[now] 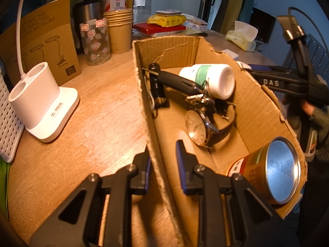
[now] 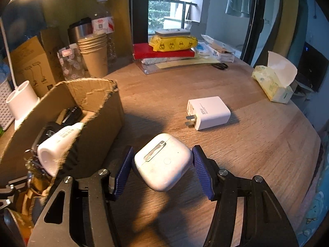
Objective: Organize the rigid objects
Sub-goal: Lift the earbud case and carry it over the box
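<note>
Your left hand-held gripper [image 1: 163, 164] is clamped tight on the near wall of the torn brown cardboard box [image 1: 259, 103], so it can't slide. Your right hand-held gripper [image 2: 162, 164] has its blue pads pressed on the white rounded plastic earbud case [image 2: 163, 161], lifted just beside the box, probably to go in next. The white wall charger [image 2: 208, 112] waits on the wooden surface [image 2: 257, 144].
</note>
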`<state>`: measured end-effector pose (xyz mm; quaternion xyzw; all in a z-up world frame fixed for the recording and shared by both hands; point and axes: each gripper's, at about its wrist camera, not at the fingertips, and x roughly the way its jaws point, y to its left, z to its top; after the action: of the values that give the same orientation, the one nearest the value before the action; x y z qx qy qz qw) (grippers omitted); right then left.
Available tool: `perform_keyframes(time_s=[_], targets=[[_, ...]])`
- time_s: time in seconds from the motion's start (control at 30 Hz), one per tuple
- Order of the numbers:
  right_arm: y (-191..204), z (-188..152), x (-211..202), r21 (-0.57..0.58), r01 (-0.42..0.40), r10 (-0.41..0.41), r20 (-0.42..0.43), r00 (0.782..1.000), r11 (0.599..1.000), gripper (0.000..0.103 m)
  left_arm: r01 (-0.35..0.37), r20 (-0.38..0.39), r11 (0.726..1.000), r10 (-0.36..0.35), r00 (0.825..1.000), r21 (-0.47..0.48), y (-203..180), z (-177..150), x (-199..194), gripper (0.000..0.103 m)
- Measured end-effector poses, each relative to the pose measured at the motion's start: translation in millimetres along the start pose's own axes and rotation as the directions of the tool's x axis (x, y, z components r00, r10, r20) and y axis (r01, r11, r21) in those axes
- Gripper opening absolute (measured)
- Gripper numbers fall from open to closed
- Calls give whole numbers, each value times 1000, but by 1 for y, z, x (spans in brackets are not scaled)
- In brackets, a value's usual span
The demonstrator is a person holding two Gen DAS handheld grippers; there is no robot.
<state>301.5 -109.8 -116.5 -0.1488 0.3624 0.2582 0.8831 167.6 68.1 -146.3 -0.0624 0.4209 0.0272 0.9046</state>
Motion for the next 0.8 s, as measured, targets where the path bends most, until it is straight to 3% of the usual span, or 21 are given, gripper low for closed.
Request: perform_keyframes(time_s=[0.8], targets=[[46,18,-52,-92,-31,40,99,994,995,61,0,0,1000,0,1000,2,0,0,0,23]])
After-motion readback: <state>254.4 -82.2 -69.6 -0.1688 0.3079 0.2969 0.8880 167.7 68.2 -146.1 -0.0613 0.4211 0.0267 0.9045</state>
